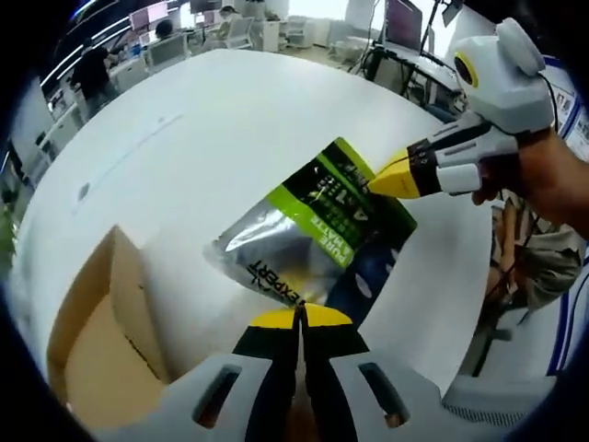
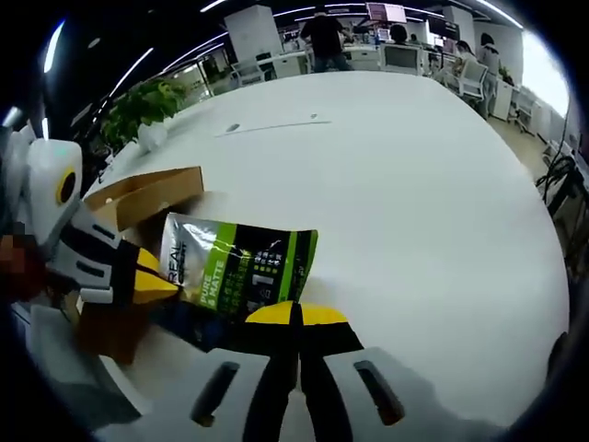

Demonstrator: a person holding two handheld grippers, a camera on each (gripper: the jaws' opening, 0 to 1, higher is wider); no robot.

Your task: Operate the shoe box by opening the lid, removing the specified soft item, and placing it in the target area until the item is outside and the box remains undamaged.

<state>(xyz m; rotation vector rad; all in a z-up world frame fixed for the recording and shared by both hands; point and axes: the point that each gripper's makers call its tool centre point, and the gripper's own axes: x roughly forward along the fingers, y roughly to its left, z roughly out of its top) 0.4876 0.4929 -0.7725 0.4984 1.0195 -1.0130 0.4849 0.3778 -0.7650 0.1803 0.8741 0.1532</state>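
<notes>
**Pouch held between both grippers above the worktop, box open beside it**

In the left gripper view, the left gripper point(image 1: 299, 316) had its yellow-tipped jaws pressed together on the lower edge of a soft foil pouch point(image 1: 308, 244), silver with a green and black printed panel. The right gripper point(image 1: 391, 180) came in from the right of that view, its yellow tips pinched on the pouch's opposite, green corner, with a person's hand point(image 1: 543, 175) behind it. The pouch hung stretched between the two, lifted over the white worktop point(image 1: 212, 129).

The cardboard shoe box point(image 1: 97, 331) sat at the lower left of that view, open, its brown inner walls showing, just beside the pouch and not touching it as far as could be told.

In the right gripper view, the right gripper point(image 2: 296, 315) showed its jaws closed on the near edge of the pouch point(image 2: 239, 267), while the left gripper point(image 2: 152, 281) clamped the pouch's silver end from the left. The shoe box point(image 2: 147, 198) lay behind the pouch, a flap raised. The worktop point(image 2: 405, 184) stretched beyond, and a potted plant point(image 2: 143, 106) stood at its far edge. People sat at desks in the background.
</notes>
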